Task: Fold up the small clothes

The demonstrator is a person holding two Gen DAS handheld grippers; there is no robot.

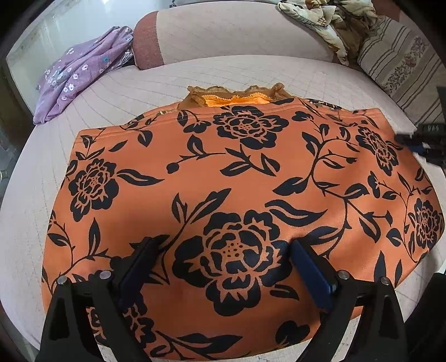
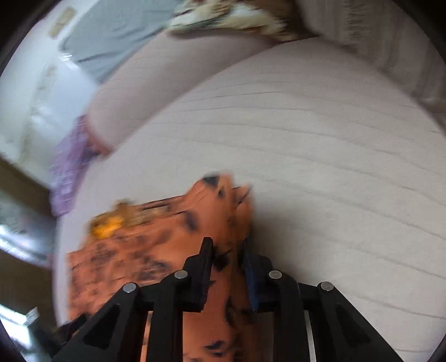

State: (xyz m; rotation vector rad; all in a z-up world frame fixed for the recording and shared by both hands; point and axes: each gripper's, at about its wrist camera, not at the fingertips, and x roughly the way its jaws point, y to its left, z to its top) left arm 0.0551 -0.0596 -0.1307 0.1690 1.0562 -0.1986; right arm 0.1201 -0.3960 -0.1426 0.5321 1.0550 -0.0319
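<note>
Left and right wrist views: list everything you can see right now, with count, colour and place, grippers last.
Floral garment: one, orange with black flowers, spread flat on the cushion; orange lace trim at its far edge.
Purple cloth: one, lilac with small flowers, crumpled far left.
Patterned cloth pile: one heap, cream and brown, far right on the backrest.
Striped pillow: one, beige stripes, far right.
Sofa cushion: one, pale grey quilted, under everything.
Left hand-held gripper: black, open, over the garment's near part.
Right hand-held gripper: black, shut on the garment's right edge; view blurred.
</note>
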